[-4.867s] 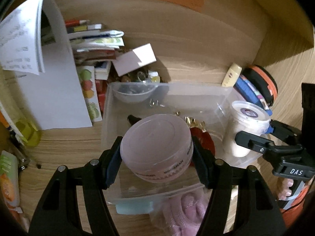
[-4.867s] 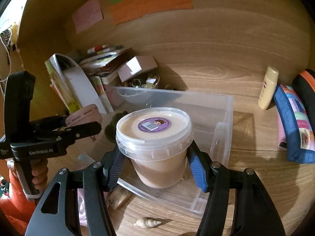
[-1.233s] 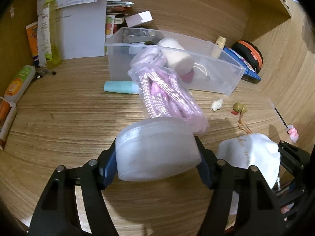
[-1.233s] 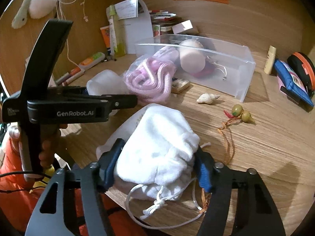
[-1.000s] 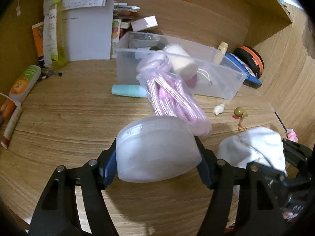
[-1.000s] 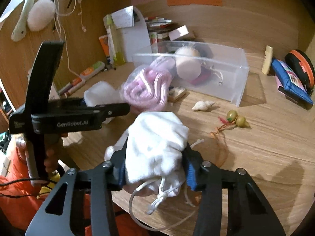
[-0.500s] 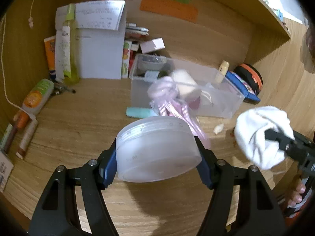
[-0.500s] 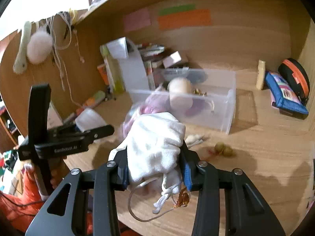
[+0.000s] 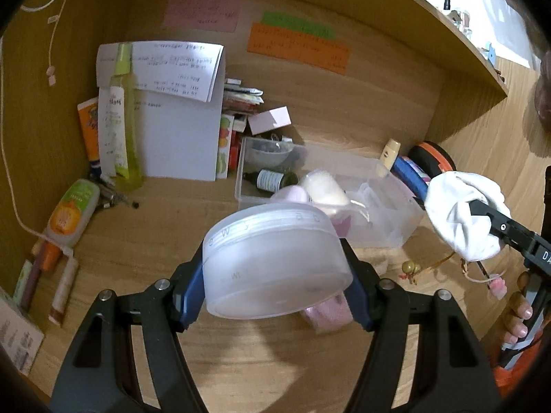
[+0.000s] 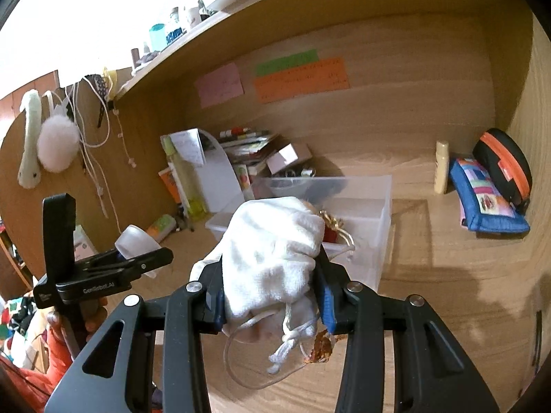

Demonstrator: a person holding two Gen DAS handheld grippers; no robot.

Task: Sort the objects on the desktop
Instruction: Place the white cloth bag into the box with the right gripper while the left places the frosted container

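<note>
My left gripper (image 9: 275,275) is shut on a round frosted plastic jar (image 9: 275,261), held above the wooden desk. My right gripper (image 10: 272,285) is shut on a white drawstring cloth pouch (image 10: 272,258), whose cord and knot dangle below the fingers. In the left wrist view the same pouch (image 9: 461,213) hangs at the right, above the desk. Behind both stands a clear plastic bin (image 9: 389,206) holding a dark bottle (image 9: 268,179), a cream tub and a clear bowl. A pink bag (image 9: 327,313) lies on the desk, mostly hidden under the jar.
Papers and a green bottle (image 9: 120,124) lean on the back wall at left, with tubes (image 9: 69,210) on the desk beside them. A blue pouch (image 10: 482,199) and a black-orange case (image 10: 506,165) sit at right. Green beads (image 9: 409,267) lie near the bin.
Both grippers have risen from the desk with the jar and the pouch in them. The bin and the pink bag now sit lower and farther off in both views.
</note>
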